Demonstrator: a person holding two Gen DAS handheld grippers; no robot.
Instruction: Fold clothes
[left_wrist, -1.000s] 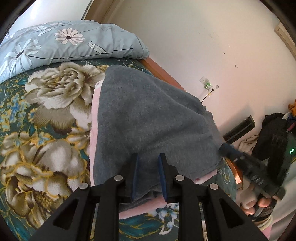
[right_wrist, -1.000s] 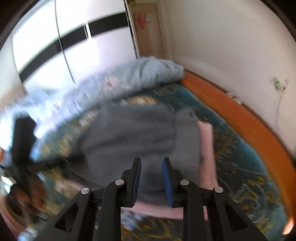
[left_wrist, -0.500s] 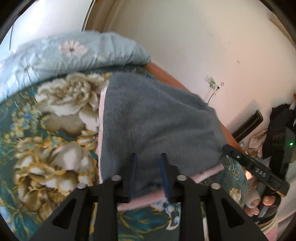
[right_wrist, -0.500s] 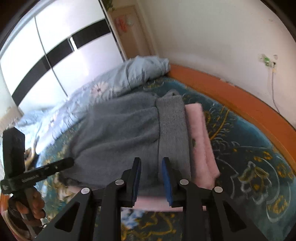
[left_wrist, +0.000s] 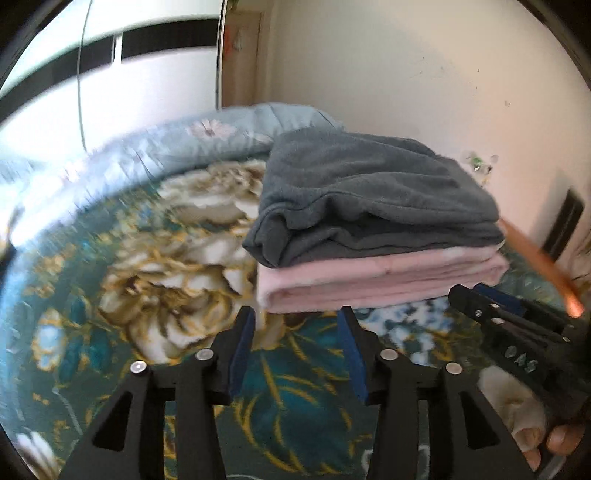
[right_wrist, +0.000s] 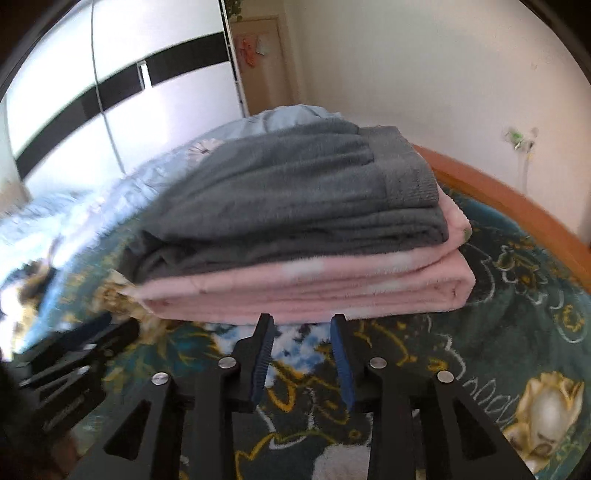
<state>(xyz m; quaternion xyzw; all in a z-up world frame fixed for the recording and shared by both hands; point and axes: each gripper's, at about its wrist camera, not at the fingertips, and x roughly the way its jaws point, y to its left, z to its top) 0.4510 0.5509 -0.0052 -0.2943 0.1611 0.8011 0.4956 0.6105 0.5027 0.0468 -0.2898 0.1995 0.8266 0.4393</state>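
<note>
A folded grey garment (left_wrist: 373, 199) (right_wrist: 295, 199) lies on top of a folded pink garment (left_wrist: 376, 280) (right_wrist: 306, 291), stacked on the floral bedspread (left_wrist: 155, 280) (right_wrist: 517, 325). My left gripper (left_wrist: 297, 321) sits just in front of the stack's near edge, jaws opening, nothing between them. My right gripper (right_wrist: 303, 325) is also just short of the pink fold, jaws opening and empty. The right gripper (left_wrist: 517, 332) shows at the right of the left wrist view, with fingers of a hand (left_wrist: 565, 439) on it. The left gripper (right_wrist: 74, 365) shows blurred at lower left of the right wrist view.
A light blue flowered quilt (left_wrist: 207, 144) (right_wrist: 155, 170) is bunched behind the stack. An orange bed frame edge (right_wrist: 517, 199) runs along the white wall at right. A white wardrobe with black bands (right_wrist: 122, 88) stands at the back.
Both grippers drew back off the grey garment to just in front of the stack and dropped lower. Their jaws have spread wider. The stack now shows edge-on instead of from above.
</note>
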